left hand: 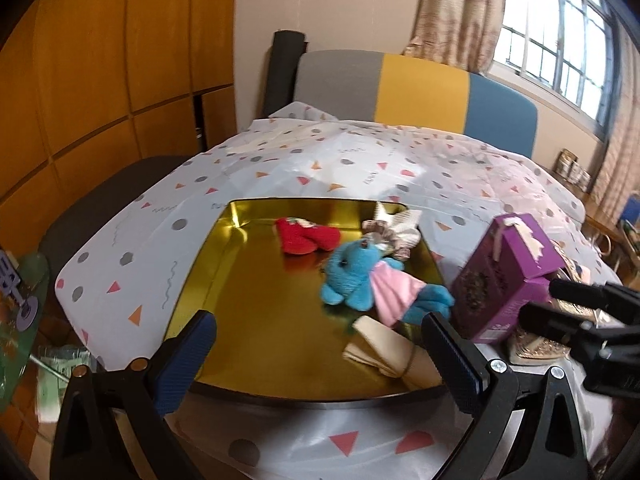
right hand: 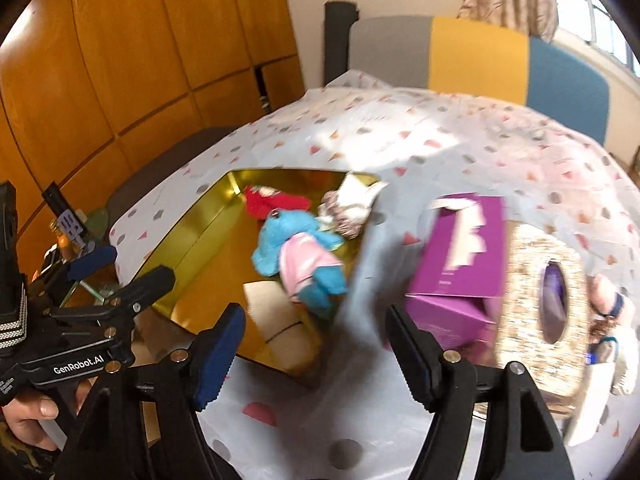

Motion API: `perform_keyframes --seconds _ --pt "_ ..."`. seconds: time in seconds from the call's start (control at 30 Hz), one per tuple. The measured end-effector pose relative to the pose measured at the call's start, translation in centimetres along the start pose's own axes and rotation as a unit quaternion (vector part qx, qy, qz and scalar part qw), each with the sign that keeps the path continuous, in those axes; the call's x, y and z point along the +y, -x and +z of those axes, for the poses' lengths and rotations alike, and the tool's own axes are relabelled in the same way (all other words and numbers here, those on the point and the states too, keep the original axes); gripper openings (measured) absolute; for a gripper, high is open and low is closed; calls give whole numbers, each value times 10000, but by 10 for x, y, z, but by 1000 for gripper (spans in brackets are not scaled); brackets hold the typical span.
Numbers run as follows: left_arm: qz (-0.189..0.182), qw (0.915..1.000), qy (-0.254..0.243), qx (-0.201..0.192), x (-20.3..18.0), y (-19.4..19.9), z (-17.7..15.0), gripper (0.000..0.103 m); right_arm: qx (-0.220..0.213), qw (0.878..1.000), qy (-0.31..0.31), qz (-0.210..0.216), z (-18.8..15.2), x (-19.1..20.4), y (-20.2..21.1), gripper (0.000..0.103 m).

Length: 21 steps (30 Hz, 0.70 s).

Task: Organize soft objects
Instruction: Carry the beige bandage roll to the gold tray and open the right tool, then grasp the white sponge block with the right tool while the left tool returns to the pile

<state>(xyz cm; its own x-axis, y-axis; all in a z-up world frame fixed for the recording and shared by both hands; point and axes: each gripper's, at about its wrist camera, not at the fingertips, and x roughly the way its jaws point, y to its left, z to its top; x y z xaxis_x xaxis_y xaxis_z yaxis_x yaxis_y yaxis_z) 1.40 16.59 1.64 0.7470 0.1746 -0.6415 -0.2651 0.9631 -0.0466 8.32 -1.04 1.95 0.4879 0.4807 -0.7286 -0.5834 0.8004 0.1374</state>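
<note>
We are holding both claws spread wide and empty above the near edge of the gold tray [left hand: 224, 288]. Nothing is lying between the pads of the left gripper [left hand: 320, 356], nor between those of the right gripper [right hand: 312, 356].

Soft items already in the tray: a red plush [left hand: 306, 238] at the far side, a blue plush toy in a pink dress [left hand: 360, 276] just beside it towards 4 o'clock, a frilly patterned fabric piece [left hand: 394, 230] draped over the far right rim, and a folded cream cloth [left hand: 384, 350] in the near right corner.

Critical relation: in the right wrist view, we are reading the remaining soft items as lying at about 2 o'clock from the right gripper, outside the tray. They are a small light plush with blue trim [right hand: 612, 320], partly hidden, and a glittery ring-shaped object [right hand: 540, 308], blurred, so we cannot tell its material. A purple box [right hand: 460, 264] is standing between the tray and these items, touching or just beside the ring.

We are judging the right gripper the nearer one; the left gripper is facing the tray at 12 o'clock. The plush's long axis appears to run roughly 12 to 6 o'clock, so a grasp across it should suit. The box may obstruct the return path to the tray.
</note>
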Motion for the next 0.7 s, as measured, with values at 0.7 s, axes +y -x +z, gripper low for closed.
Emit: perform_keyframes --seconds 0.7 --pt "-483 9959 -739 203 -56 0 -14 103 -280 9777 -1566 -1369 -62 -154 82 73"
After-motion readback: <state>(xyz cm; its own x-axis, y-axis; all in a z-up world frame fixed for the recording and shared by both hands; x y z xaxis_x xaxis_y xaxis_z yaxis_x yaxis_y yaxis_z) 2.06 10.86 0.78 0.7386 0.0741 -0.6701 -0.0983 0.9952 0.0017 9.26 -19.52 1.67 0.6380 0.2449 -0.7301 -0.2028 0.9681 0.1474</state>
